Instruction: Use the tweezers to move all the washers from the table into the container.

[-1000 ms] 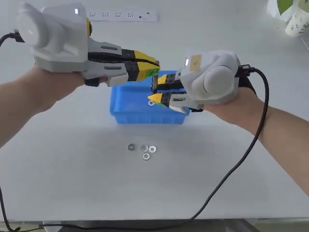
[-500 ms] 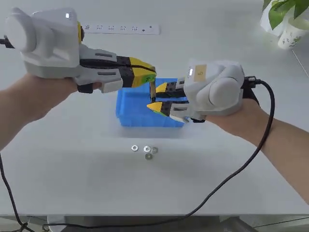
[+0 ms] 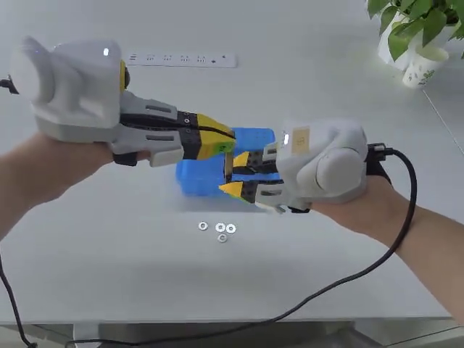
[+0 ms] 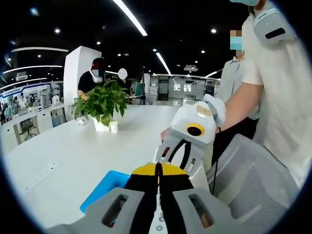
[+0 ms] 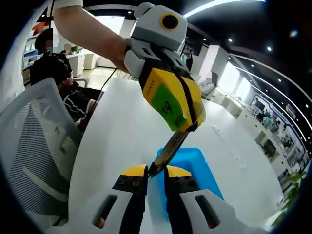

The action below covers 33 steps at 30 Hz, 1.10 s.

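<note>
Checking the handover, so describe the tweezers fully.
The tweezers are a slim, dark metal pair. The left gripper is shut on their upper end. From there they slant down, so the tip sits between the open fingers of the right gripper, above the blue container. Whether the tip touches a finger is unclear.

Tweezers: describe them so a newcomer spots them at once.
Find the blue container on the white table. Over it, the tweezers are the thin dark strip hanging from the yellow tip of the left tongs, slimmer than anything nearby.
</note>
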Tool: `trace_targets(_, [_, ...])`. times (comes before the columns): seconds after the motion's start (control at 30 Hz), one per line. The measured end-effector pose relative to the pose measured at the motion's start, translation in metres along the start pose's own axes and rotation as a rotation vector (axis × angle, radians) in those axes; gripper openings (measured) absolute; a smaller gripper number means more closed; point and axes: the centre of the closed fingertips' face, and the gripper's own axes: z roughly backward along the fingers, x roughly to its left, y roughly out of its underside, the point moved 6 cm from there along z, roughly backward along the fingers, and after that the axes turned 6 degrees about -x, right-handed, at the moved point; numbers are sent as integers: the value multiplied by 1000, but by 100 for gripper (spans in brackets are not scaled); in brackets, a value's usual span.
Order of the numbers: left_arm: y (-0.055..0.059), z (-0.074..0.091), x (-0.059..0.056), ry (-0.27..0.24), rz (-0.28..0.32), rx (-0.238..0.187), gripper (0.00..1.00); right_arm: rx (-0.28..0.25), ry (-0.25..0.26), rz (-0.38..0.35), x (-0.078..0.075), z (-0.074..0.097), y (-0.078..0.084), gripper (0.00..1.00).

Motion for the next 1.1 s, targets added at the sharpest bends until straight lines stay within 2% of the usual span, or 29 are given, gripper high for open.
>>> trace_targets(0.47, [12,1,-14,32,9,9,2,10,-16,-23,23,5,5,14])
trace_targets(0.73, [25,4,-25,30,26,13,2,13,-34,-33,38,1,10,14])
trace_targets(0.83, [29,5,-27,25,31,16,2,12,-39,-39,41,-1,14,14])
trace_targets(0.9, [29,2,-31,21,31,18,2,12,-40,-39,43,-1,16,14])
trace_targets(1.1, [32,2,-33,25,31,20,2,20,-50,-32,47,-3,18,15])
